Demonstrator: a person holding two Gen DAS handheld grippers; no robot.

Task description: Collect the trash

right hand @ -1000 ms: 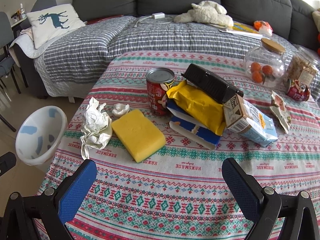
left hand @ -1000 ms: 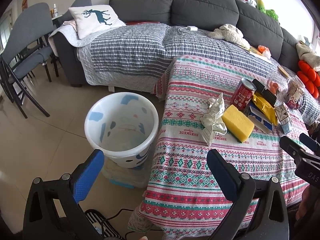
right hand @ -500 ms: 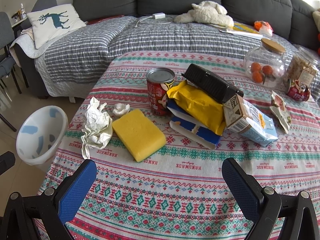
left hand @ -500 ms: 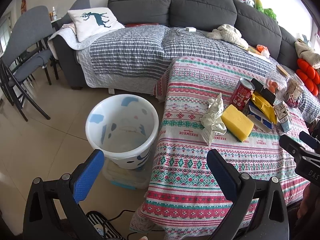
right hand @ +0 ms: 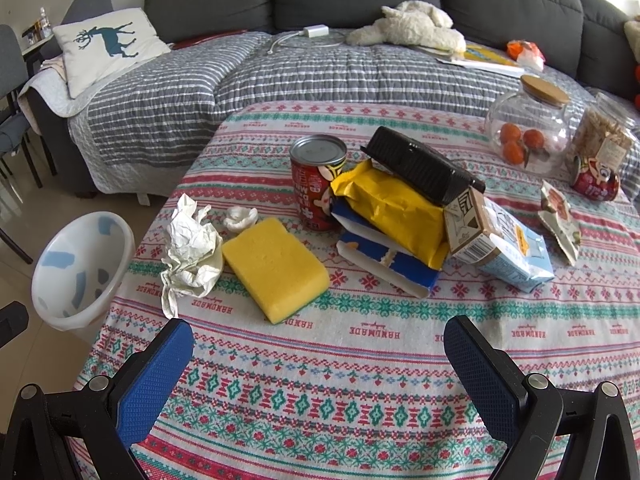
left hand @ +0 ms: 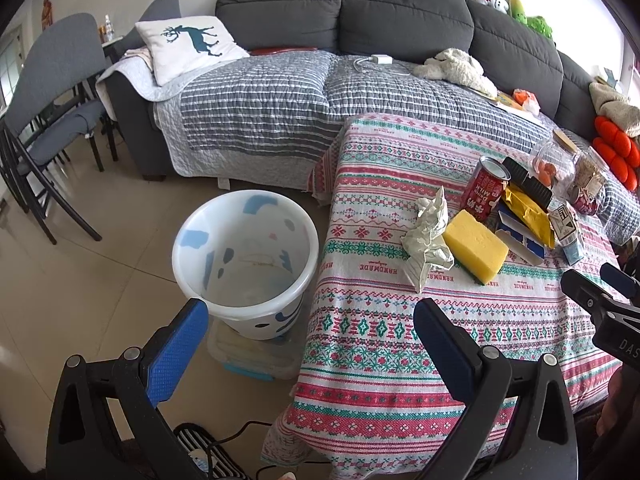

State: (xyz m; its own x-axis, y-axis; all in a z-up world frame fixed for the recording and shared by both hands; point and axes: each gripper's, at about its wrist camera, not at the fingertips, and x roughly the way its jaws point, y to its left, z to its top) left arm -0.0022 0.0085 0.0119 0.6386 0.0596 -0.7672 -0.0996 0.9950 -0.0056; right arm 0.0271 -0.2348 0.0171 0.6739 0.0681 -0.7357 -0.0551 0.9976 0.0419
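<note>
A white bin point(left hand: 245, 264) with blue patches stands on the floor left of the table; it also shows in the right wrist view point(right hand: 82, 268). On the patterned tablecloth point(right hand: 360, 360) lie crumpled white paper point(right hand: 192, 248), a small tissue wad point(right hand: 240, 218), a yellow sponge point(right hand: 276, 270), a red can point(right hand: 318, 182), a yellow packet point(right hand: 394, 210), a blue-white wrapper point(right hand: 384, 270), a black tray point(right hand: 424, 166), a carton point(right hand: 500, 246) and a torn wrapper point(right hand: 560, 226). My left gripper point(left hand: 312, 340) is open and empty near the bin and table edge. My right gripper point(right hand: 318, 364) is open and empty over the table's front.
A grey sofa point(left hand: 400, 20) with a striped quilt and a deer pillow point(left hand: 188, 46) stands behind the table. Glass jars point(right hand: 528, 136) stand at the back right. Grey chairs point(left hand: 48, 92) stand on the left. A plastic box point(left hand: 252, 356) sits under the bin.
The left gripper has drifted back slightly, so the scene looks a little farther away. The right gripper has barely moved. Both stay open.
</note>
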